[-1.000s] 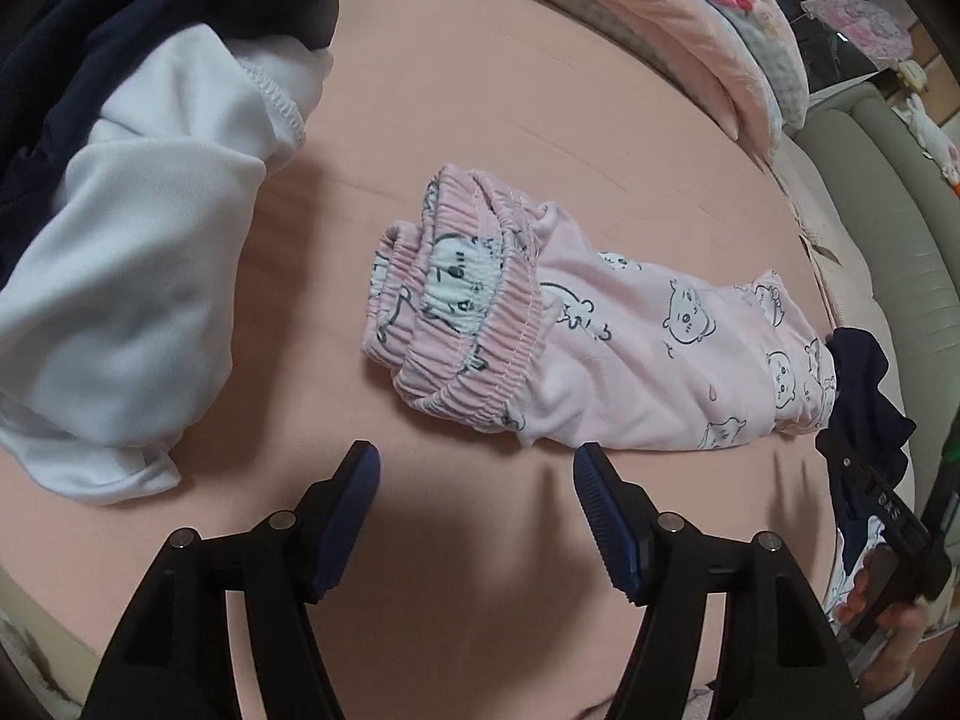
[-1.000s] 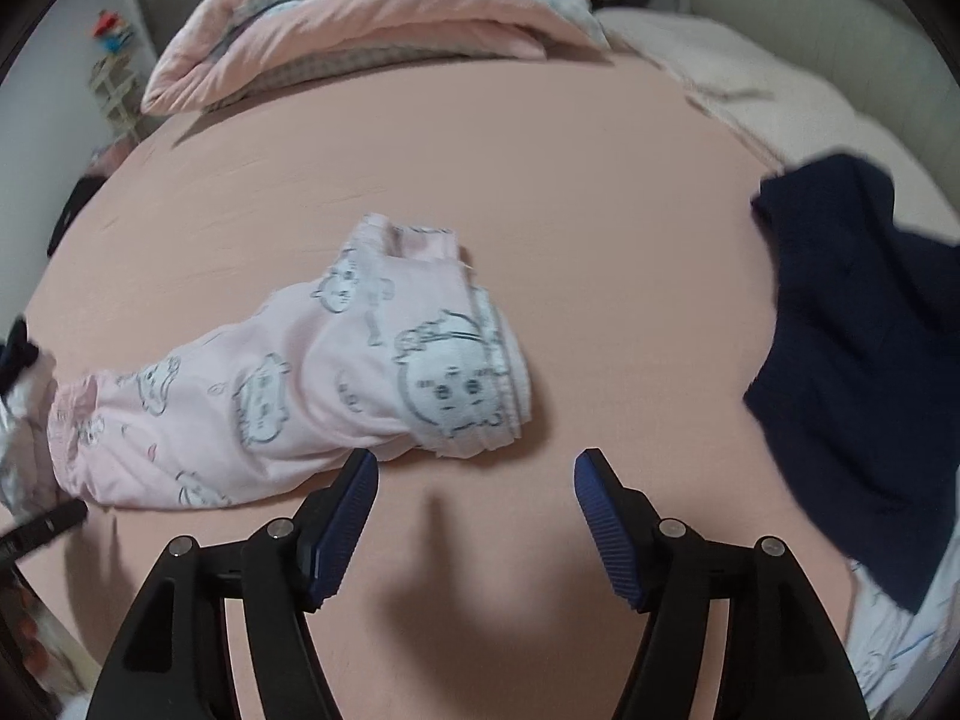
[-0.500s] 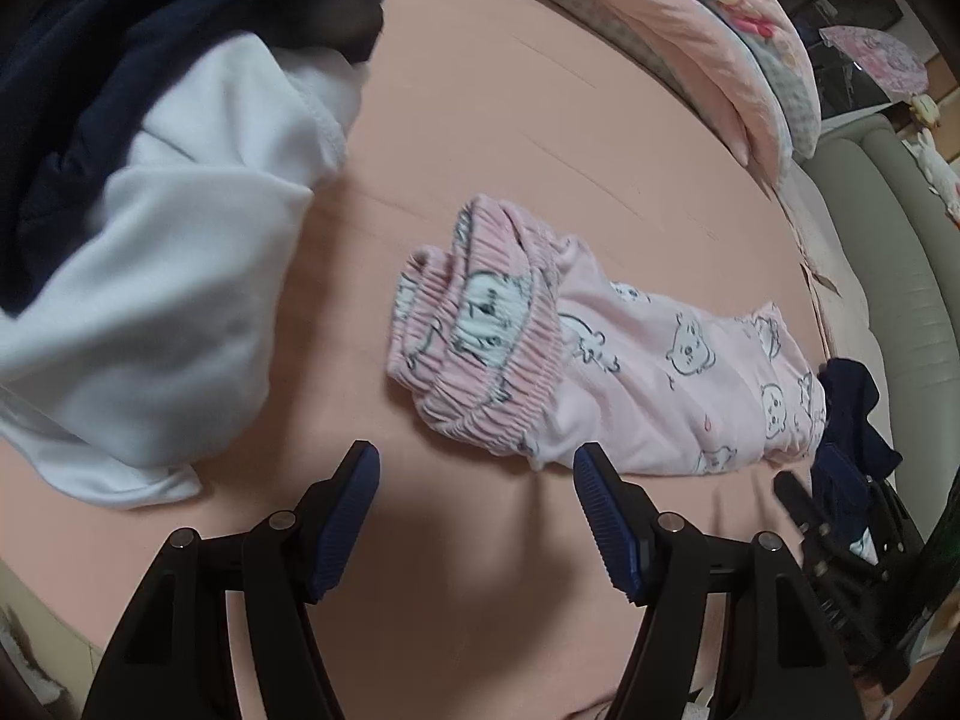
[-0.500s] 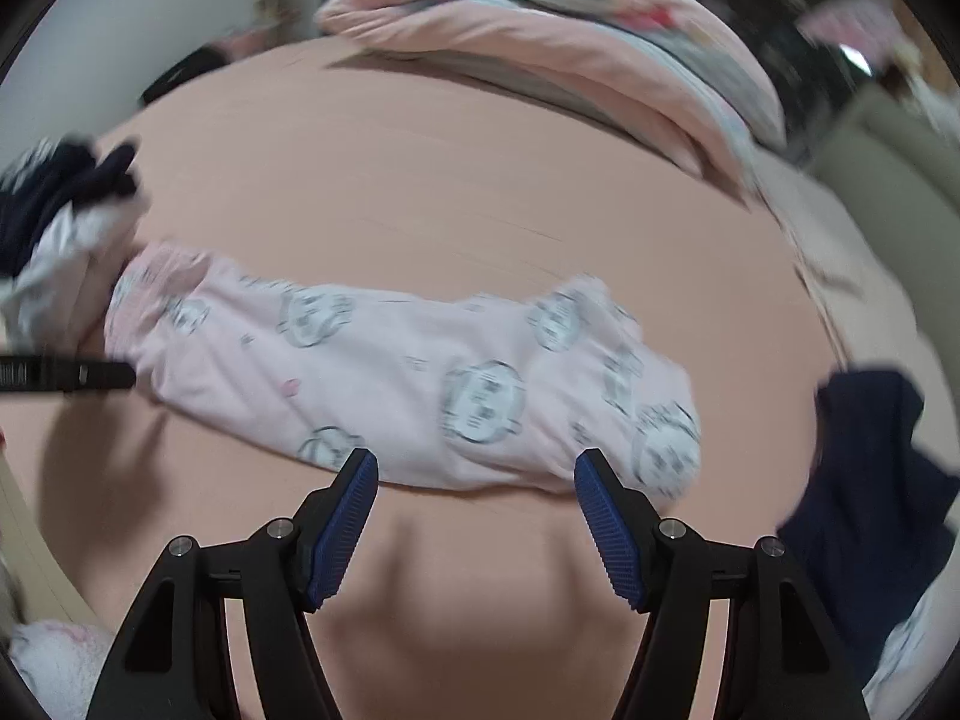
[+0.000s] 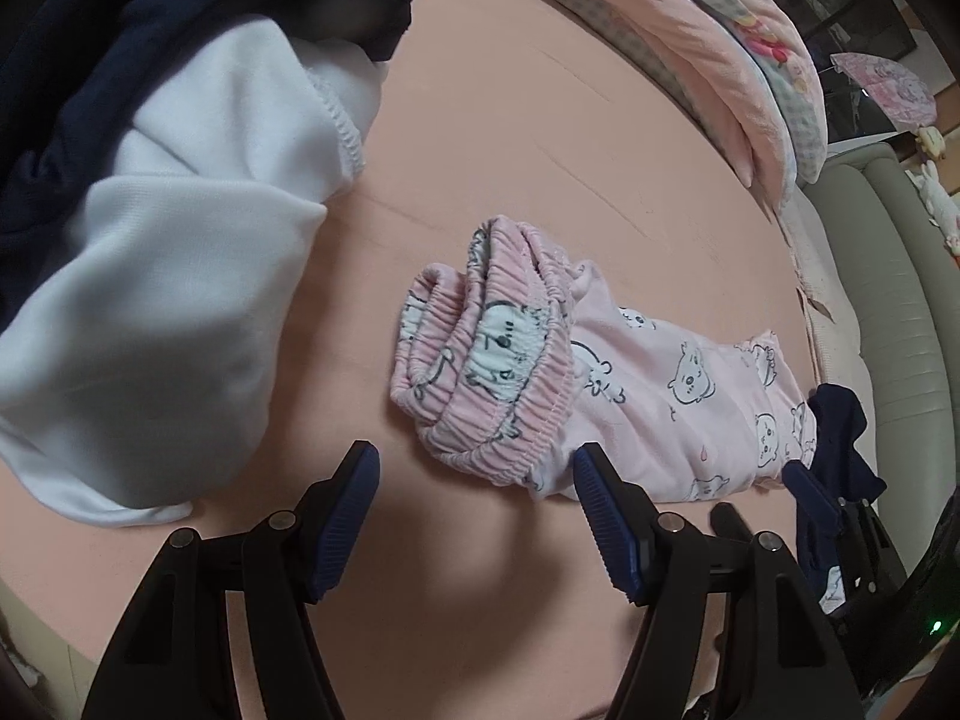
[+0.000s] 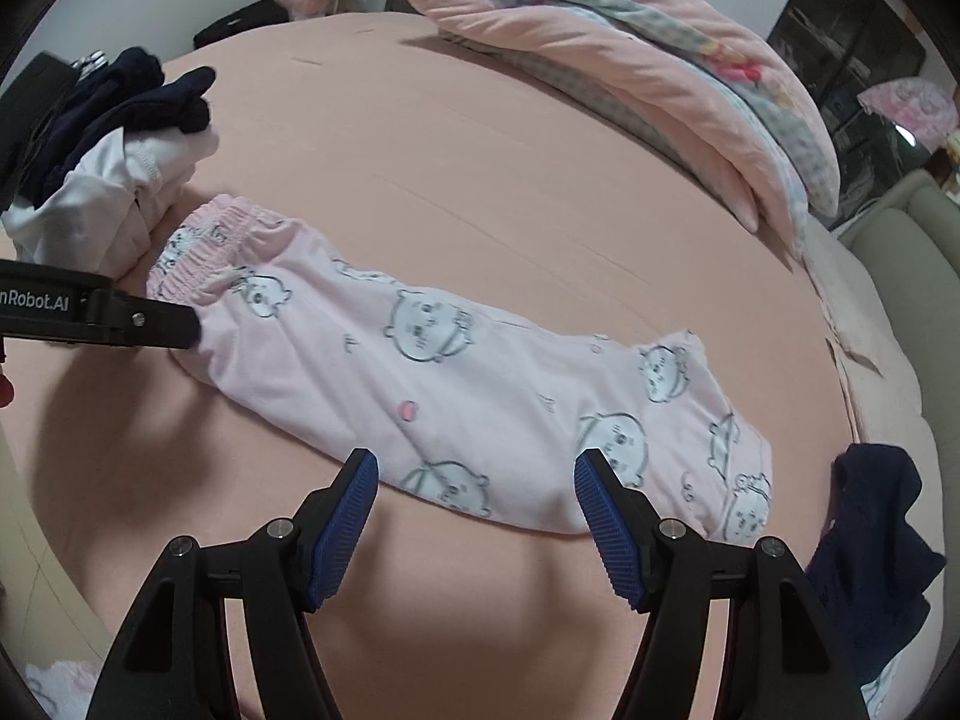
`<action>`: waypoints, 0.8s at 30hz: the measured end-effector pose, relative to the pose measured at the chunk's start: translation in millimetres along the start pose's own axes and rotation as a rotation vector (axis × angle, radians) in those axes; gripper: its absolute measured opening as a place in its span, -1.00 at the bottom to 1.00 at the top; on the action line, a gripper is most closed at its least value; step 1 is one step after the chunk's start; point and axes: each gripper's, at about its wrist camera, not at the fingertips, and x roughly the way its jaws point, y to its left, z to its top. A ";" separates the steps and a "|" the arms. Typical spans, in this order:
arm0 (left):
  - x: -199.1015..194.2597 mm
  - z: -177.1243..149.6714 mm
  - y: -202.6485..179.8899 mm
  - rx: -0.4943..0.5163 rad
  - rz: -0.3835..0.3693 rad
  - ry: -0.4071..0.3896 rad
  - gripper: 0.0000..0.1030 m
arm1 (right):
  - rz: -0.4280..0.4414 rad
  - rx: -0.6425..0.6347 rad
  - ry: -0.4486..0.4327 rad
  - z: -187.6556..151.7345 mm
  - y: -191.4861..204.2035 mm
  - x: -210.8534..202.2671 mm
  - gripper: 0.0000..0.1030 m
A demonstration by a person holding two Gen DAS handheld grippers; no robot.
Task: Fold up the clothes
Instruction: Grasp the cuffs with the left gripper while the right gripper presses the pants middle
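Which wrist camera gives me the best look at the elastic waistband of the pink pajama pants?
The left wrist view: the waistband sits close ahead, its gathered opening facing the camera. The right wrist view shows the waistband only small and far left, though it shows the pants' whole length.

Both wrist views look steeply down, close over the pink bed sheet (image 5: pixel 510 138). The left one faces the waistband end of the pink pants (image 5: pixel 630 384); the right one faces their leg end. Both share the pants, the folded quilt (image 6: pixel 630 60) and the white garment (image 5: pixel 150 300)
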 end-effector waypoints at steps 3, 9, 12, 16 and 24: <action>6.0 8.7 -1.7 -0.025 -0.033 0.012 0.27 | -0.021 -0.038 -0.006 2.3 11.8 -0.9 0.31; 12.3 17.7 5.1 -0.068 -0.086 0.023 0.27 | -0.033 -0.107 -0.023 9.0 28.6 1.3 0.31; 20.8 21.8 8.8 -0.096 -0.108 0.024 0.27 | -0.030 -0.130 -0.027 13.8 35.7 3.7 0.31; 19.6 21.6 17.3 -0.108 -0.127 0.019 0.27 | -0.040 -0.184 -0.027 15.4 48.3 7.4 0.31; 13.8 16.4 34.8 -0.154 -0.180 -0.022 0.26 | -0.046 -0.266 -0.060 9.8 71.6 8.5 0.31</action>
